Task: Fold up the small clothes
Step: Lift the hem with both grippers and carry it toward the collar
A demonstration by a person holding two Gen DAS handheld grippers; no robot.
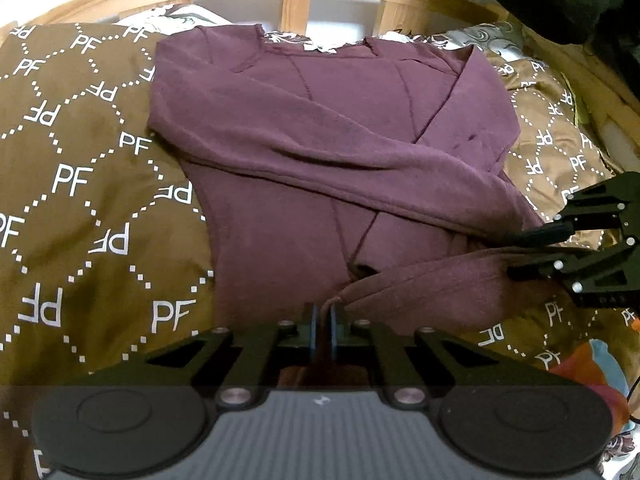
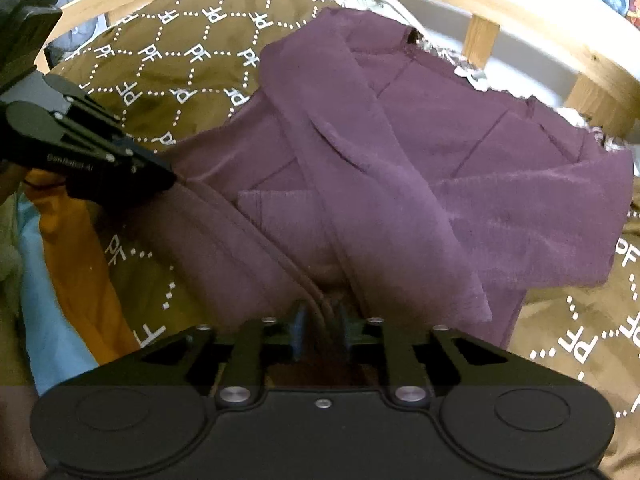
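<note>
Left hand-held gripper (image 1: 323, 314) over brown blanket (image 1: 80, 208)

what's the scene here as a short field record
garment: purple top, both sleeves folded across its front
surface: brown blanket on a bed with a wooden frame
left gripper: shut on the top's hem
right gripper: jaws partly apart, hem fabric between them
other: orange and blue cloth beside the top

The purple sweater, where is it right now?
The purple sweater lies spread on the brown PF-patterned blanket in front of the wooden bed frame. Its near hem sits between the left claw and the right claw.
</note>
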